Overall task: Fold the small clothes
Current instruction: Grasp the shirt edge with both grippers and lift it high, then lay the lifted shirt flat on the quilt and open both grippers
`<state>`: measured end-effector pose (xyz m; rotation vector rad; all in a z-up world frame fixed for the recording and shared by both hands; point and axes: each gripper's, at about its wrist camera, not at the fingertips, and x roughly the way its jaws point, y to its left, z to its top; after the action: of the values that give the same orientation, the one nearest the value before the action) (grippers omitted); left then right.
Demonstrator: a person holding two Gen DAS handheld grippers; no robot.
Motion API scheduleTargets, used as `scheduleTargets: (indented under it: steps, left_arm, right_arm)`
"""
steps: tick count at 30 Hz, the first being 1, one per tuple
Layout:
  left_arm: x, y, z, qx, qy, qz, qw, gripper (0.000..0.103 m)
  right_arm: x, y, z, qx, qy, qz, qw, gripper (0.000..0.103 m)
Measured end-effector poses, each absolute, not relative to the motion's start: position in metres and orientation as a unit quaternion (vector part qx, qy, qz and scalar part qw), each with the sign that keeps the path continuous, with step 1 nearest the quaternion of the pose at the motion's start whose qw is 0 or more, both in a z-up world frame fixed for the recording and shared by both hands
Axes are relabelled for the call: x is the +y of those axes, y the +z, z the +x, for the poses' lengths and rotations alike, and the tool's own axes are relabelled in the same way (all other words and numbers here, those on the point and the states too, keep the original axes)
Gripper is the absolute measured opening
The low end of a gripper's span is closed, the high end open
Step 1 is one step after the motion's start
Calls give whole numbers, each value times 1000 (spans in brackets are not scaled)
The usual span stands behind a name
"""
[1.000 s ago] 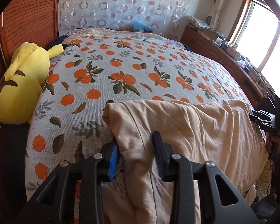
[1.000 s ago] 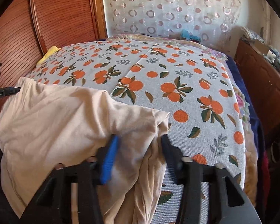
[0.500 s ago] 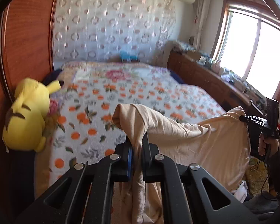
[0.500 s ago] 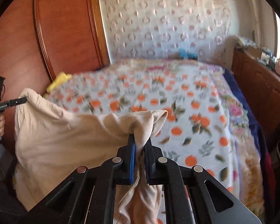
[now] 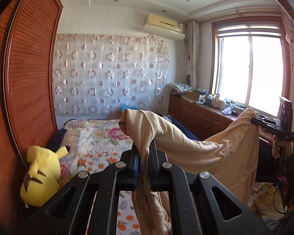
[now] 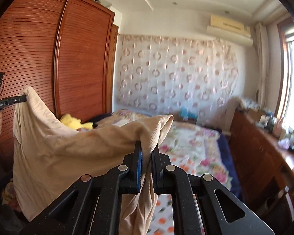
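Holding beige garment (image 5: 205, 152) aloft above the bed (image 5: 100, 135), stretched between two tools.

Left tool (image 5: 144, 168): jaws closed tight, pinching one bunched corner, cloth trailing below the pads.

Right tool (image 6: 146, 168): jaws likewise closed tight on the opposite corner, fabric hanging through the gap.

Sagging at the upper edge between the grips; bulk of garment hanging free on the near side, clear of the mattress.

Recommended, as judgement only:
- Drawing both tools apart to take out the sag, keeping them level with each other.
- Shaking lightly to drop creases.
- Lowering flat onto the orange-print sheet (image 5: 125, 203), clear of the yellow plush toy (image 5: 41, 174).
- Keeping both grips firm until cloth is resting.

Risk: bunched corners slipping, uneven hem.
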<state>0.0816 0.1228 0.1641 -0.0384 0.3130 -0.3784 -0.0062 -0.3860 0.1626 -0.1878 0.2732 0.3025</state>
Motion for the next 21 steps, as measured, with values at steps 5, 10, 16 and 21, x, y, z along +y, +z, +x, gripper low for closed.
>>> scheduleTargets:
  steps: [5,10,16,21]
  left_arm:
    - [126,185,128,140,-157,-11,978,9]
    - [120,177,203,158,-122,-4,980,9]
    - [109,123,293,211,-107,-2,972,9]
    - [94,46,357,294,-109,17,949,9]
  right_arm:
    - [-382,193,24,120,135,-110,977,8]
    - [-353,181,105,134,112,-128,976,8]
    - [-314,136,203,191,80,-151,967,8]
    - [-296,73,284,273,71,-152,947,8]
